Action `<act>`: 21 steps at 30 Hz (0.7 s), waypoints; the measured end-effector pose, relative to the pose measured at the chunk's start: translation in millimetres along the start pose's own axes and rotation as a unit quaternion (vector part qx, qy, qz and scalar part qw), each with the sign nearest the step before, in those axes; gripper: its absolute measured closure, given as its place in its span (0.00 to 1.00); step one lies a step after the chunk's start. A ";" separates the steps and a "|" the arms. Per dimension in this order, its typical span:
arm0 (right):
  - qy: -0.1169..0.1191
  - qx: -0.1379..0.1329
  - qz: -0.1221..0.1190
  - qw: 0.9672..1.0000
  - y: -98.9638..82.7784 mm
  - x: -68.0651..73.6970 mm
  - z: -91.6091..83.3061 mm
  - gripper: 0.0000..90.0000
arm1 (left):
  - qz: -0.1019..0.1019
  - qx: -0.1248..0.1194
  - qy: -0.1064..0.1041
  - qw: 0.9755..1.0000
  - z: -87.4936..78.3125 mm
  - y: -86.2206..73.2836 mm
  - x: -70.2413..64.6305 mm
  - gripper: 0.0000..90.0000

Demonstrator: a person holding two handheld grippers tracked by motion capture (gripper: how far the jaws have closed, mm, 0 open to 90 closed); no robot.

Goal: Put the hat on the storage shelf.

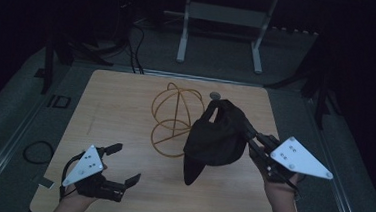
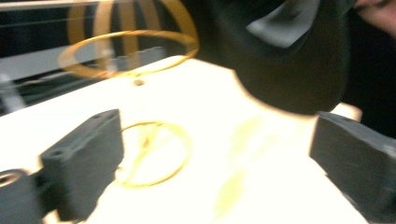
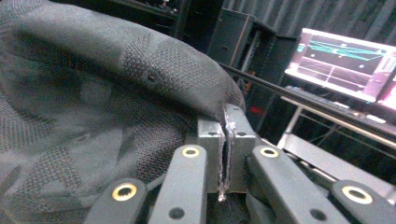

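A black cap (image 1: 216, 138) hangs above the wooden table (image 1: 121, 106), its brim pointing down at the front. My right gripper (image 1: 247, 127) is shut on the cap's edge; in the right gripper view the jaws (image 3: 226, 135) pinch the dark fabric (image 3: 93, 93). A gold wire stand (image 1: 175, 117) of crossed hoops rests on the table just left of the cap. My left gripper (image 1: 126, 163) sits near the front left corner, open, with nothing between its fingers. From the left gripper view (image 2: 219, 158) the stand's base ring (image 2: 189, 149) and the cap (image 2: 289, 60) lie ahead.
A small round disc (image 1: 215, 95) lies on the table behind the cap. A metal-legged frame (image 1: 221, 33) stands beyond the far edge. A cable loop (image 1: 37, 150) lies on the floor at the left. A lit monitor (image 3: 345, 60) glows off to the side.
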State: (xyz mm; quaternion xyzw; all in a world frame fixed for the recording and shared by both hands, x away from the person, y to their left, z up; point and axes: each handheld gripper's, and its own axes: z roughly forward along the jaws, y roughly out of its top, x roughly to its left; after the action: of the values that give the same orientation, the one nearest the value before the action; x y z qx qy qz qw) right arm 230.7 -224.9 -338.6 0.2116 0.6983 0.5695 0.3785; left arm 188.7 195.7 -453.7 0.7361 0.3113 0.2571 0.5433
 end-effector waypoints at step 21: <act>0.037 0.110 -0.039 0.992 44.2 -13.2 143.0 0.97 | -0.055 0.015 0.070 0.996 -13.8 -69.8 27.3 0.03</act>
State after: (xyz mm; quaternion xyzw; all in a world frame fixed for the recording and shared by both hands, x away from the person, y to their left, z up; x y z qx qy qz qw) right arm 343.0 -132.1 -301.8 0.2036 0.7780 0.4810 0.3491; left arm 184.7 239.8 -515.8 0.7065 0.3921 0.2729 0.5222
